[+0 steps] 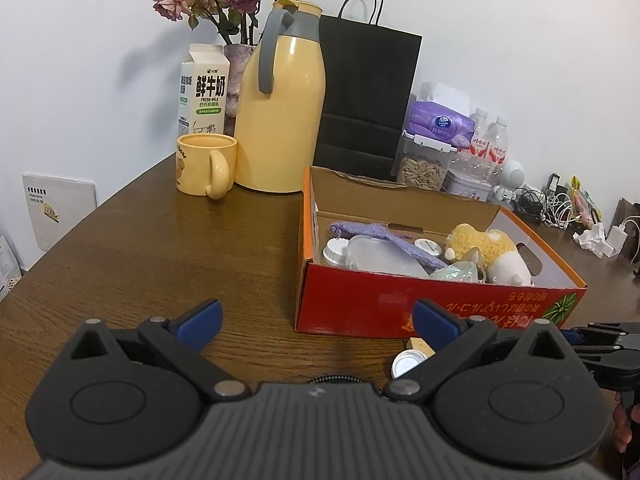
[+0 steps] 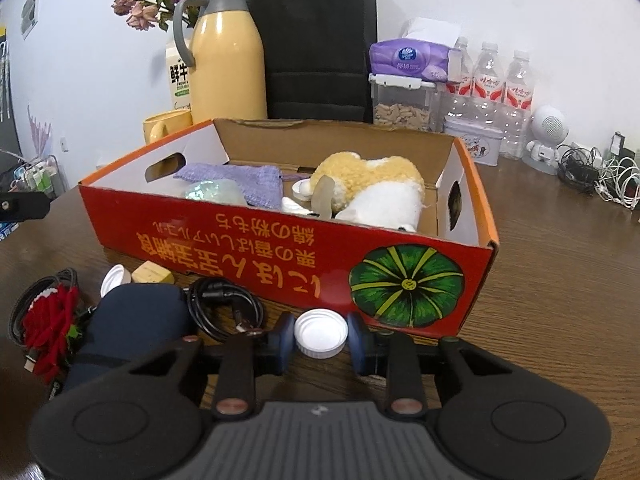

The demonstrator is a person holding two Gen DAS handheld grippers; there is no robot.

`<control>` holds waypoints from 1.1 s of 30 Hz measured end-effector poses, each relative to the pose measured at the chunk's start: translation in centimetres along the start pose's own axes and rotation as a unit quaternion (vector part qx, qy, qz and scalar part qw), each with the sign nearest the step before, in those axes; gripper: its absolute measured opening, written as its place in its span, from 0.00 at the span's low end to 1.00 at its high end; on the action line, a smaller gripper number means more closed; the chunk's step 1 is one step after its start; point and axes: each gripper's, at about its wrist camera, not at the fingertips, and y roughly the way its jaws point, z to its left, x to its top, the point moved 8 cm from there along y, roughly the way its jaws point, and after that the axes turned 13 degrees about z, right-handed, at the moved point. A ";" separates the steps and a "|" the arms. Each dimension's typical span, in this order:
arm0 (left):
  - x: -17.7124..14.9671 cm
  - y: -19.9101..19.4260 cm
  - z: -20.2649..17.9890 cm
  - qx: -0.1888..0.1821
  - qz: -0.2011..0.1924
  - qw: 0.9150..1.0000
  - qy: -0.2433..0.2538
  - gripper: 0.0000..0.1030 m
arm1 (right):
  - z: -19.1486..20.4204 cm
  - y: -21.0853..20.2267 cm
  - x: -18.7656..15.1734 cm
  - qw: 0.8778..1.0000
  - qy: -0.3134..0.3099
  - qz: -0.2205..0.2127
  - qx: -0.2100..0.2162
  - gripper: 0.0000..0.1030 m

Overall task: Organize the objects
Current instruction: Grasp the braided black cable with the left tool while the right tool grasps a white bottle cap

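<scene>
White cap [image 2: 321, 333] sits on the table right in front of the red box [image 2: 280, 256], w/ the right gripper [image 2: 320, 340] pads squeezing it from both sides. Left gripper [image 1: 316, 320] is spread wide, nothing in it. Milk carton [image 1: 205, 92] reads "FRESH MILK", purple tissue pack [image 1: 440, 122] says Vinda. Dark wood-grain table [image 1: 160, 248], plain white wall behind.

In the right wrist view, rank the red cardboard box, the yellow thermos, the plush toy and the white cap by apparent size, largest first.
1. red cardboard box
2. yellow thermos
3. plush toy
4. white cap, between the pads of the right gripper; it lies nearest the camera, so it looks bigger than it really is.
</scene>
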 end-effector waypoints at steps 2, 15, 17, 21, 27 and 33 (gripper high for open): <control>-0.1 0.0 0.0 0.001 0.001 1.000 0.000 1.00 | 0.0 -0.4 0.0 1.000 -0.001 -0.008 -0.002 0.27; -1.3 -0.4 -1.0 -0.003 0.022 1.000 0.009 1.00 | 0.2 -3.9 -1.0 0.998 0.004 -0.067 -0.014 0.27; -1.8 -0.3 -1.4 -0.008 0.034 0.999 0.016 1.00 | 0.3 -4.3 -1.2 0.997 0.003 -0.075 -0.016 0.27; -3.2 -0.4 -1.4 -0.010 0.051 0.998 0.019 1.00 | 0.5 -4.8 -1.7 0.997 0.002 -0.079 -0.014 0.27; -5.2 -0.5 -0.8 -0.003 0.083 0.996 0.020 1.00 | 0.7 -5.0 -1.9 0.997 -0.001 -0.081 -0.011 0.27; -6.4 -0.6 -1.3 -0.005 0.100 0.994 0.039 1.00 | 0.8 -5.0 -2.0 0.997 -0.002 -0.081 -0.010 0.27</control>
